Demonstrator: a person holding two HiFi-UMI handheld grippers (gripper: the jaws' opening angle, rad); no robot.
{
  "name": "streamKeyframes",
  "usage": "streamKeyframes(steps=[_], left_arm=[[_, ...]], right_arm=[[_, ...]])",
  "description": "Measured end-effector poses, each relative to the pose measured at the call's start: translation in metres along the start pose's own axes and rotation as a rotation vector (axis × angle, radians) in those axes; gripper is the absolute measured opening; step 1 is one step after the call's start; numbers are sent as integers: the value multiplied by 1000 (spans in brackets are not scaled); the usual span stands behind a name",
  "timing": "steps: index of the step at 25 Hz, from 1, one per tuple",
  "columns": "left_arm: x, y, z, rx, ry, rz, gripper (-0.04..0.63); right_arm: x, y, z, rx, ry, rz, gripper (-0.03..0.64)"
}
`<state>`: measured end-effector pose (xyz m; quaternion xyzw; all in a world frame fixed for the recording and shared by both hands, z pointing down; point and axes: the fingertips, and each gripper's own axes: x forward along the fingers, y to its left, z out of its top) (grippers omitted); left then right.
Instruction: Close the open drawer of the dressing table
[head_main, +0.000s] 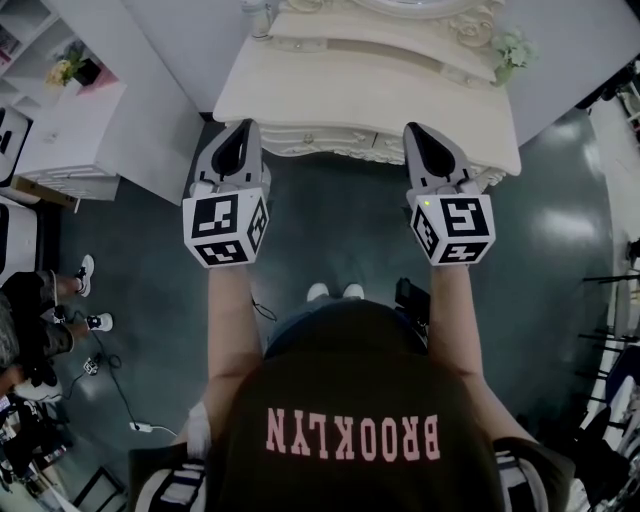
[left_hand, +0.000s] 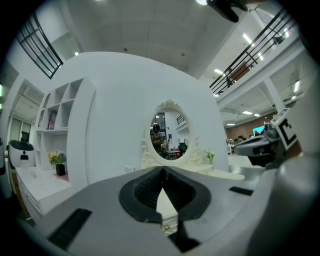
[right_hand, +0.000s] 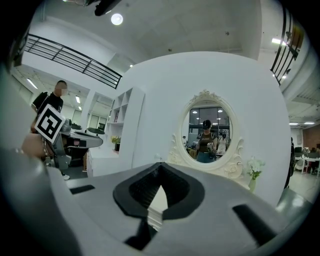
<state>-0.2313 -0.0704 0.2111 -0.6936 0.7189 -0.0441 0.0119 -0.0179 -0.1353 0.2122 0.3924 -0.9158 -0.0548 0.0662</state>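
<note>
Stands square before the dressing table (head_main: 360, 60), with the left gripper (head_main: 244, 127) and the right gripper (head_main: 416, 130) held level side by side and aimed at the carved front under the lip of the counter (head_main: 300, 105). Shows the left fingers (left_hand: 145, 189) pressed together at the tips, pinching nothing; shows the right fingers (right_hand: 135, 189) the same, shut on nothing. Catches, through the notch below the left tips, a pale drawer face with a small knob (left_hand: 165, 228), near but not plainly touched; looks on past it to the oval mirror (left_hand: 169, 131) at the back of the counter.

Finds the drawer (head_main: 330, 143) in the carved row just beneath the counter's edge, between the two grippers. Cannot settle, from above or along the fingers, whether pulled out a little or pushed fully home: too little of the face on show, and no gap or shadow clear enough to read.

Fits two stages alike: a drawer standing slightly proud with shut tips lined up to press on its face, or a drawer already flush with the tips merely parked close by. Gives no ground for choosing a push over a retreat. Calls, in either case, for straight, level travel along the drawer's own line, fingers pressed shut, steering clear of the knob and the carved trim
</note>
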Motion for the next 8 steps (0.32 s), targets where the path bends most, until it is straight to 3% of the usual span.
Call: streamKeyframes(steps=[8], left_arm=[[0,1,6,13,-17,-1,6]], right_arm=[[2,-1,4,-4,-7,-2,-5]])
